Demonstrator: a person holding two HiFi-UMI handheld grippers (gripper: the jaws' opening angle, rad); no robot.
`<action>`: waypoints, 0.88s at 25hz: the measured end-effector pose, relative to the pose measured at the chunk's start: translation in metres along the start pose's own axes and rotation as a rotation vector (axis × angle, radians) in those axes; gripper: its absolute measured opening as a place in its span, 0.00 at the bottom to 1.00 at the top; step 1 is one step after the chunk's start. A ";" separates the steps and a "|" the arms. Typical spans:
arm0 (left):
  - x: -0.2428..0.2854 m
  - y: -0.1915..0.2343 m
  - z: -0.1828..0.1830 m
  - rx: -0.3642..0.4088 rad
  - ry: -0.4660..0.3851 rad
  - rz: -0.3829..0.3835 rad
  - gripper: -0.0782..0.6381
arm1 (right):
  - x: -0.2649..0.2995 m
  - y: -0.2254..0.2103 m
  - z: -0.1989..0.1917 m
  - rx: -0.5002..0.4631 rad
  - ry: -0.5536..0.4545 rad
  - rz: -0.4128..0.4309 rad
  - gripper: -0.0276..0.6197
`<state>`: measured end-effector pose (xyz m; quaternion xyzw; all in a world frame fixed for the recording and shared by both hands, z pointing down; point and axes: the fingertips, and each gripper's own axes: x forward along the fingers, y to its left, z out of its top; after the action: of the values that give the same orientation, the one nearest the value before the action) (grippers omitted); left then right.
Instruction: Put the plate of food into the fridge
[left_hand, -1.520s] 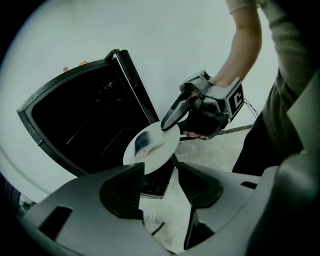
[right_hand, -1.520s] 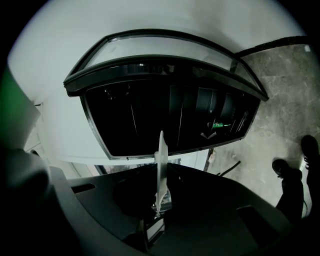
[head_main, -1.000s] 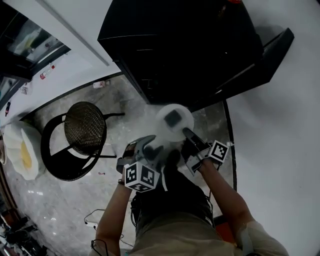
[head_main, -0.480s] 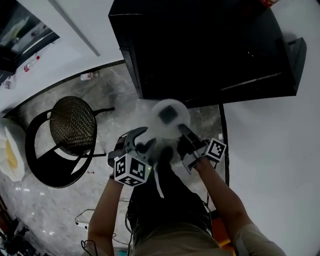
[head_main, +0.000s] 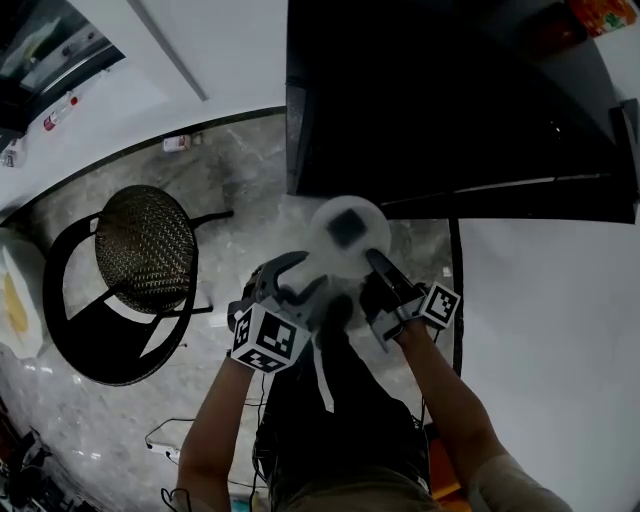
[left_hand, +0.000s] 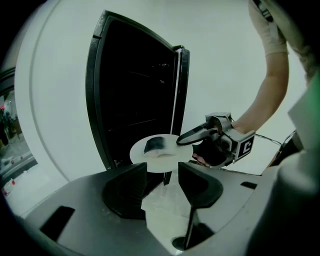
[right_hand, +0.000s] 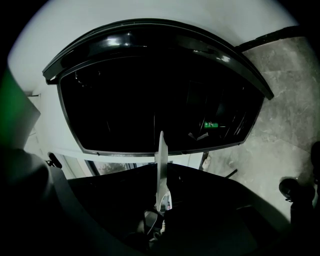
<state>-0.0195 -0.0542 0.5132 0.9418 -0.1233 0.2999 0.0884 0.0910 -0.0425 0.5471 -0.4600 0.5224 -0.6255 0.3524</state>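
My right gripper (head_main: 372, 262) clamped narrow on rim of round white plate (head_main: 325, 255), dark food piece (head_main: 347, 228) at plate centre. I hold plate in air before open black fridge (head_main: 450, 100). My left gripper (left_hand: 162, 182): jaws apart, empty, beside plate's near edge.

Head view: camera sits above the person and faces steeply down at the floor (head_main: 240, 180). Fridge (head_main: 450, 100) from 12 to 2 o'clock, chair (head_main: 145, 250) at 9, left gripper (head_main: 300, 285) and right gripper (head_main: 375, 262) near centre.

Left gripper view: low behind its own jaws, facing roughly level at the fridge, with the right gripper close at 2 o'clock.

Right gripper view: very near. Plate (right_hand: 161, 165) edge-on at 6 o'clock, fridge front filling the frame.

All three views share the fridge and the plate.
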 end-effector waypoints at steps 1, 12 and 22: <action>0.004 0.001 -0.001 -0.013 -0.010 -0.006 0.38 | 0.002 -0.003 0.000 -0.001 0.000 0.002 0.12; 0.039 0.004 -0.026 -0.049 -0.009 -0.019 0.38 | 0.012 -0.040 0.007 -0.013 0.008 0.000 0.12; 0.080 -0.002 -0.059 -0.019 0.043 -0.010 0.38 | 0.021 -0.079 0.024 -0.009 -0.002 0.002 0.12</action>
<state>0.0124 -0.0523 0.6073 0.9350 -0.1193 0.3183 0.1012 0.1104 -0.0535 0.6297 -0.4616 0.5253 -0.6226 0.3514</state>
